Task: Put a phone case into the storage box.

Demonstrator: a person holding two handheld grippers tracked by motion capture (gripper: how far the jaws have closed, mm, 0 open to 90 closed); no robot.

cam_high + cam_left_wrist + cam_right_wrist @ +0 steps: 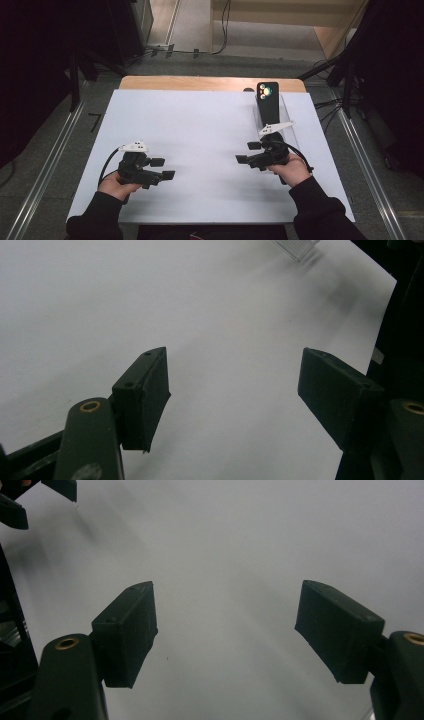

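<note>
Phone point(267, 96) stands upright in a clear stand point(283, 107) at the far right of the white sheet point(190, 125) in the high view, just beyond the right gripper point(246, 152). The left gripper point(164, 169) hangs low near the front edge; both point inward, jaws spread, bare sheet between them.

Left gripper view: jaws spread over bare sheet, the stand's corner point(297, 247) far off.

Right gripper view: jaws spread, nothing between; the left gripper's tips point(40, 497) top left.
</note>
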